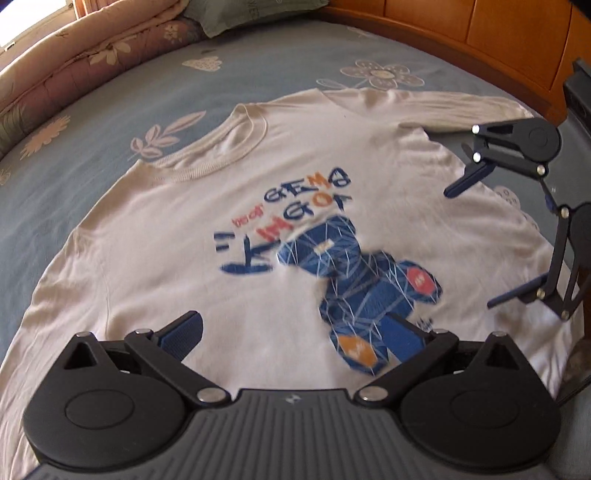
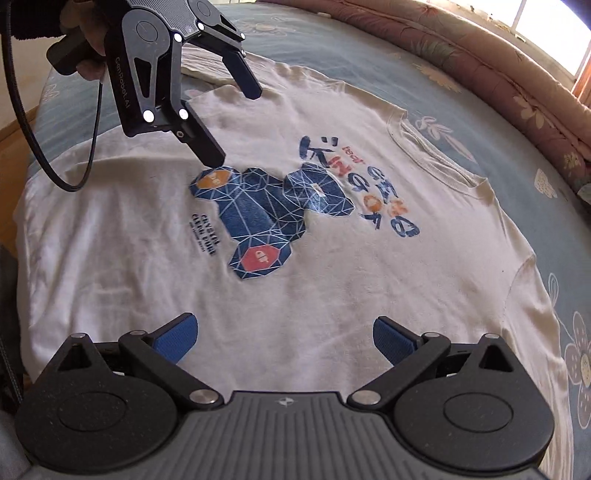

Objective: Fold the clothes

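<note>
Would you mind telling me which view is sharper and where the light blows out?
Left wrist view: the bear print on the shirt is motion-blurred, top-left corner overexposed. Right wrist view: print crisp, window top right blown out. Both bend the bed fisheye-style.

The T-shirt (image 1: 229,229) lies flat on the bed (image 1: 110,122), collar toward 11 o'clock in the left wrist view — the rolled quilt (image 1: 74,55) beyond it, the wooden headboard (image 1: 480,40) at 1 o'clock.
</note>
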